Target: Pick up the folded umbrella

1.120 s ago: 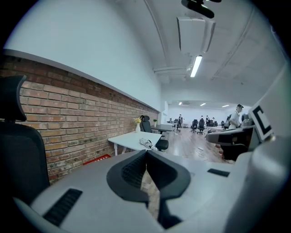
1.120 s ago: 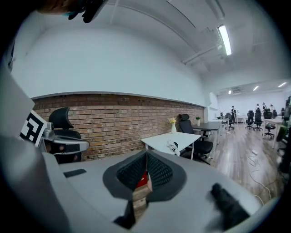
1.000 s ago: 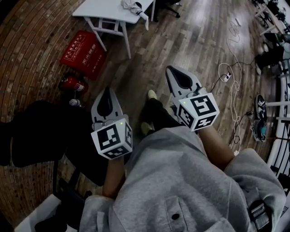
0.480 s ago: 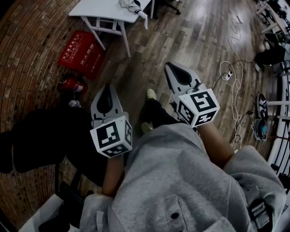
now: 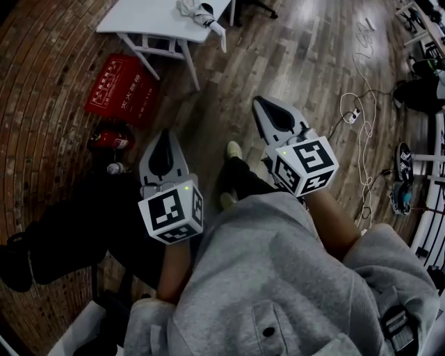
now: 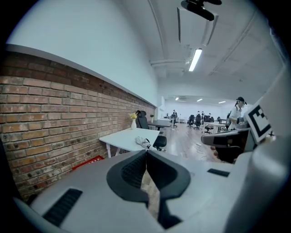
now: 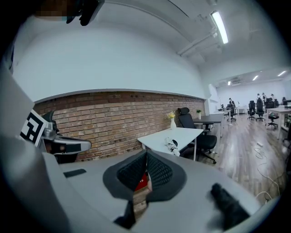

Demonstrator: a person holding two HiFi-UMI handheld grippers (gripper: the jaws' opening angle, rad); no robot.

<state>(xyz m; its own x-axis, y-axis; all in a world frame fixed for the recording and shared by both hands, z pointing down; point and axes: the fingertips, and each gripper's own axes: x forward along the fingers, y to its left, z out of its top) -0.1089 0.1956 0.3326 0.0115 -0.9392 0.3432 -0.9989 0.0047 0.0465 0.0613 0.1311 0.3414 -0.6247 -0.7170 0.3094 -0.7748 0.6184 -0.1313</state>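
Observation:
The folded umbrella [image 5: 200, 14], pale with a dark strap, lies near the right end of a white table [image 5: 135, 19] at the top of the head view. It also shows on the table in the left gripper view as the umbrella [image 6: 143, 143] and in the right gripper view as the umbrella [image 7: 172, 145]. My left gripper [image 5: 164, 137] and right gripper [image 5: 258, 104] are both shut and empty, held side by side above the wooden floor, well short of the table and pointing toward it.
A red box [image 5: 120, 89] and a fire extinguisher [image 5: 111, 140] sit by the brick wall [image 5: 42, 76] at left. A dark office chair [image 5: 62, 229] stands at lower left. Cables and a power strip [image 5: 351, 115] trail across the floor at right.
The table and umbrella have slid toward the top of the head view, and the red box toward the left. Both grippers keep their places in the picture and stay shut.

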